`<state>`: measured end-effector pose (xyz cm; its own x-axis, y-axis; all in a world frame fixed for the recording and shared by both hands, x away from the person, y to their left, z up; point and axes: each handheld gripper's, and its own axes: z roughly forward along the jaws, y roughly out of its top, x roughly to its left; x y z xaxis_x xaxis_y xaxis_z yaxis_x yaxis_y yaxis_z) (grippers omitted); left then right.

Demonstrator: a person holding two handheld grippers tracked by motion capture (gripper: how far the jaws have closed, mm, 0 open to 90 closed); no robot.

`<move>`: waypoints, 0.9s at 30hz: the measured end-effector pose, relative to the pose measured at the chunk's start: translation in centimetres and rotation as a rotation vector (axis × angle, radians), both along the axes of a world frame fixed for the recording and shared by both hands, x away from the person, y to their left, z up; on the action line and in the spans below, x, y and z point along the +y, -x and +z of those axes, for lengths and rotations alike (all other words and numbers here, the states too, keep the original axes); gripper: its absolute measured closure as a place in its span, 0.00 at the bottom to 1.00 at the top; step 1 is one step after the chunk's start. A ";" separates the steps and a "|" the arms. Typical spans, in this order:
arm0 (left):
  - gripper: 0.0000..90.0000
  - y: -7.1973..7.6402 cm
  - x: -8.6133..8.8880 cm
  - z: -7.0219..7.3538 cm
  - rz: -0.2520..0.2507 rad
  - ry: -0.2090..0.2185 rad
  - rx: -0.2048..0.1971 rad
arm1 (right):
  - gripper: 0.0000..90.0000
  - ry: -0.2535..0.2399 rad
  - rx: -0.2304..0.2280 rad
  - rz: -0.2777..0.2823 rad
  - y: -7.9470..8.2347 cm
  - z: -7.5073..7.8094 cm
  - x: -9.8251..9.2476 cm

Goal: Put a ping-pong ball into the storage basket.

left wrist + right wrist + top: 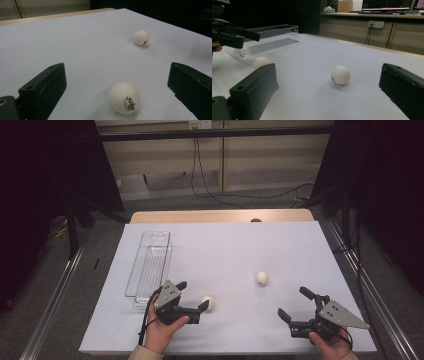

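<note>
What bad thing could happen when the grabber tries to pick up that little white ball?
The left gripper has its jaws open around the near small white table-tennis ball. The ball is round and light, so closing off-centre might squirt it away across the smooth white table. It may roll off an edge, or bump the other white ball.

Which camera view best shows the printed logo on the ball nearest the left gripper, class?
The left gripper view: the near ball sits close between the open jaws, its logo facing the camera. The high view shows it small beside the left gripper; the right gripper view shows it partly hidden, no logo visible.
</note>
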<state>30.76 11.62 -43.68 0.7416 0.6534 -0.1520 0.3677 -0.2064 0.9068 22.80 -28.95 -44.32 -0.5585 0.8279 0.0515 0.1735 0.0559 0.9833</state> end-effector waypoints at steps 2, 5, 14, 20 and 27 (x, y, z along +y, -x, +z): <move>0.02 0.0 -0.1 0.0 0.000 -0.004 0.006 | 0.01 0.001 -0.002 0.001 0.0 0.0 0.0; 0.02 -0.1 -0.2 -0.1 -0.006 -0.011 0.018 | 0.01 -0.002 0.000 0.000 0.0 0.0 0.0; 0.02 -0.2 -0.5 -0.3 -0.020 -0.046 0.038 | 0.01 -0.001 -0.002 0.001 0.0 0.1 0.1; 0.02 -0.3 -0.7 -0.5 -0.027 -0.064 0.058 | 0.01 -0.002 0.000 0.001 0.0 0.0 0.0; 0.03 -0.4 -1.0 -0.6 -0.038 -0.100 0.064 | 0.01 -0.002 0.001 0.003 0.0 0.0 0.1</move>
